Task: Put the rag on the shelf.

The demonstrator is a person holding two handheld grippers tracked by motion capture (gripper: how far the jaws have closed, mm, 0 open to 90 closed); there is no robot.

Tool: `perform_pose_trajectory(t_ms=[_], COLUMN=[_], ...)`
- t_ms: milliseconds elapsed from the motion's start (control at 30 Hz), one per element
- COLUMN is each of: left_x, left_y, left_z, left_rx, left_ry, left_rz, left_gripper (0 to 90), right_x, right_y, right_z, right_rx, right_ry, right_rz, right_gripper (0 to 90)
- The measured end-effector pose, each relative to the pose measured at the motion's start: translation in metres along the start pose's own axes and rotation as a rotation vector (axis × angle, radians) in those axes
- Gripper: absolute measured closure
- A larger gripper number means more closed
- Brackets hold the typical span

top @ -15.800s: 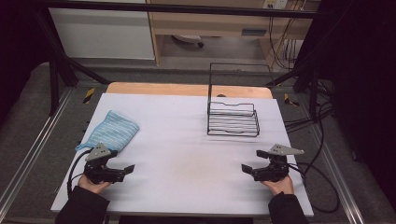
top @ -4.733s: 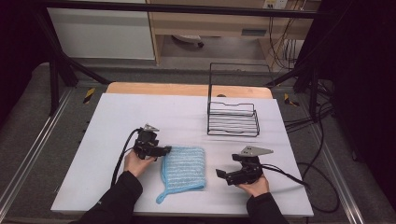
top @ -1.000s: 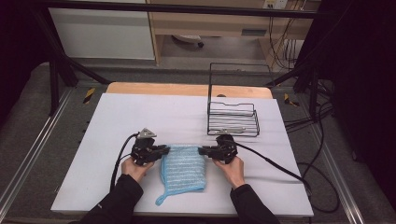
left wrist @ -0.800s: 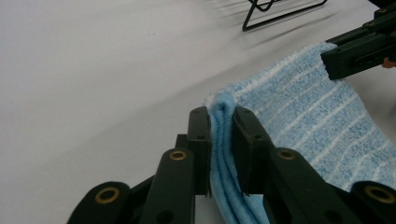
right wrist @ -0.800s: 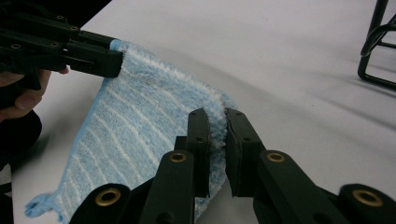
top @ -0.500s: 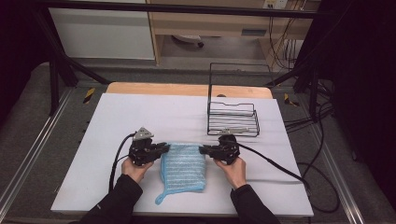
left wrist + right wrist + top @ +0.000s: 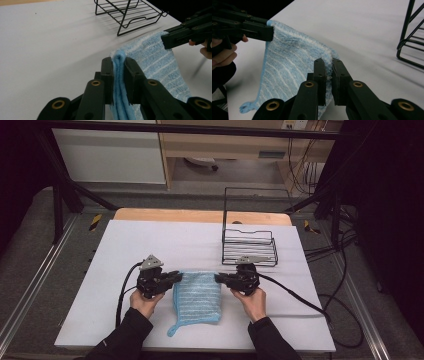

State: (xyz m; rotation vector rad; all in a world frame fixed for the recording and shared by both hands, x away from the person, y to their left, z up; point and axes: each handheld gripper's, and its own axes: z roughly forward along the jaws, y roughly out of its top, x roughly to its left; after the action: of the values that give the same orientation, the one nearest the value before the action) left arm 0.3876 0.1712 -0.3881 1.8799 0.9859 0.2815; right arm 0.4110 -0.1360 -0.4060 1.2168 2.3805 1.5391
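Pinching the two far corners of the light blue striped towel (image 7: 197,296), I now have both grippers on it. My left gripper (image 7: 119,67) is clamped on a doubled fold of terry at its corner, and my right gripper (image 7: 329,72) is pressed together on the opposite corner. A second ago my right hand was just settling at that edge; since then it has bitten down, and the far edge has come up off the white table (image 7: 150,240), so the cloth hangs taut between the jaws while its near half and the small hanging loop lie on the table close to me. A few seconds back only my left side was at the towel, with my right hand well off to the side. I judge that the grasp is done and the towel is ready to be lifted and folded over, or carried.

The black wire rack (image 7: 249,247) stands beyond my right gripper, near the towel but apart from it. Nothing lies in its basket; I can see the tabletop through the bars.
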Motion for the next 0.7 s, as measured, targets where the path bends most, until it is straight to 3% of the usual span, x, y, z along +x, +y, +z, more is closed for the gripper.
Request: perform_pose_trajectory(t_ms=[700], left_x=[-0.015], left_y=[0.014], left_z=[-0.018], left_rx=[-0.082], left_ry=[-0.032], left_rz=[0.014], left_gripper=[78.2], right_x=[0.021], right_y=[0.022], right_z=[-0.035], right_rx=[-0.116], right_ry=[-0.037], right_rz=[-0.127], right_gripper=[83.7])
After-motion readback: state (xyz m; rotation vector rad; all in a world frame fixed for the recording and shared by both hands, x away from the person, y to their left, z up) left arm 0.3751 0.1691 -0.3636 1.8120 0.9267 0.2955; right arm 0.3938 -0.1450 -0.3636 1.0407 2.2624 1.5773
